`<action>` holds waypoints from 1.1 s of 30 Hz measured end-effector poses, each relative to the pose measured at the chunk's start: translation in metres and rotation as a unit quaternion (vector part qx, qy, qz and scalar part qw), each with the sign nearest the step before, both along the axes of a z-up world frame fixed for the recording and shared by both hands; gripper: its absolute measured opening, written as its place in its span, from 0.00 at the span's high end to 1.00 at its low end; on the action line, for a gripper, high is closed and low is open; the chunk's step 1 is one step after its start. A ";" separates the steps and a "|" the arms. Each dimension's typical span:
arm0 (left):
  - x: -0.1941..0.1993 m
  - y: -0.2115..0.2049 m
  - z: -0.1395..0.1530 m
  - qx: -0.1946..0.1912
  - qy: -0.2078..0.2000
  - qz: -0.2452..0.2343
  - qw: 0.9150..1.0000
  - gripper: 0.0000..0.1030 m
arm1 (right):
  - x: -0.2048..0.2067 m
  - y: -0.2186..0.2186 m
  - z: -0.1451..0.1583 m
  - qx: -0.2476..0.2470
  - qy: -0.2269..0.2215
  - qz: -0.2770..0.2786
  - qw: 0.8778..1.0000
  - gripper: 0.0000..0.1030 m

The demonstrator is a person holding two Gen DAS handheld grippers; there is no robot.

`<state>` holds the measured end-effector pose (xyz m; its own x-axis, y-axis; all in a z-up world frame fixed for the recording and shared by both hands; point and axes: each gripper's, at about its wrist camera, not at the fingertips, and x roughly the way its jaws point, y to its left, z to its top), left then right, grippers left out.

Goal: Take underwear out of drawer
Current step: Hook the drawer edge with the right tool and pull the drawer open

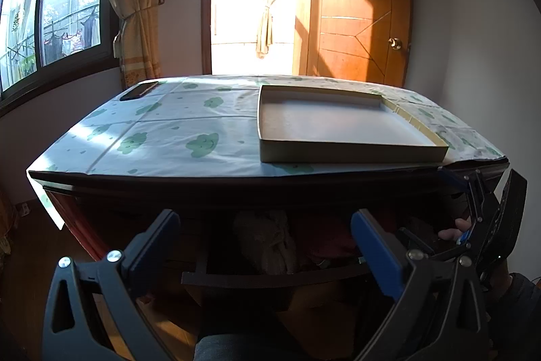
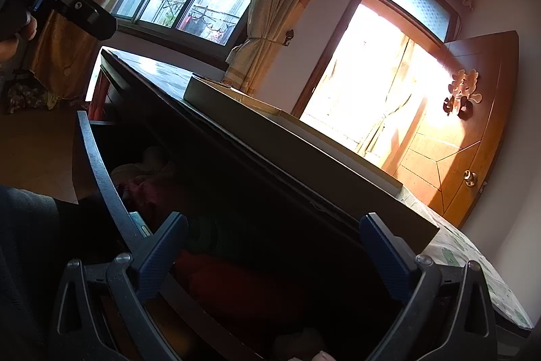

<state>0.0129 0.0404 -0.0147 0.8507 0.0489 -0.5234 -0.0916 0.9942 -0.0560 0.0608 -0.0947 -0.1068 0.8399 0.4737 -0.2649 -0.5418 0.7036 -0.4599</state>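
I see a dark wooden bench [image 1: 236,188] covered by a pale cloth with green clouds [image 1: 175,127]. A flat empty cardboard box [image 1: 338,124] and a black phone [image 1: 138,91] lie on it. Below, the dark open drawer [image 1: 270,278] holds crumpled underwear [image 1: 270,242]. My left tool [image 1: 267,242] and right tool [image 2: 270,242] are both wide open, holding nothing. Behind are a sunny doorway [image 1: 250,5] and a brown wooden door [image 1: 358,22].

Drawer [image 1: 270,278] stands pulled out beneath the bench [image 1: 189,137], clothes [image 1: 270,242] heaped inside. On the bench: tray [image 1: 338,151] to the right, phone [image 1: 139,91] at the far left corner.
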 end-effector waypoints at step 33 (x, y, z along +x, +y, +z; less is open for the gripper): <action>-0.006 0.012 0.011 -0.007 -0.009 -0.001 1.000 0.00 | -0.007 -0.008 0.009 -0.004 0.152 -0.026 0.988 0.01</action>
<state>0.0066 0.0526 -0.0040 0.8596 0.0408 -0.5094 -0.0890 0.9935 -0.0705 0.0539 -0.1031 -0.0976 0.7442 0.4296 -0.5115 -0.6191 0.7311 -0.2867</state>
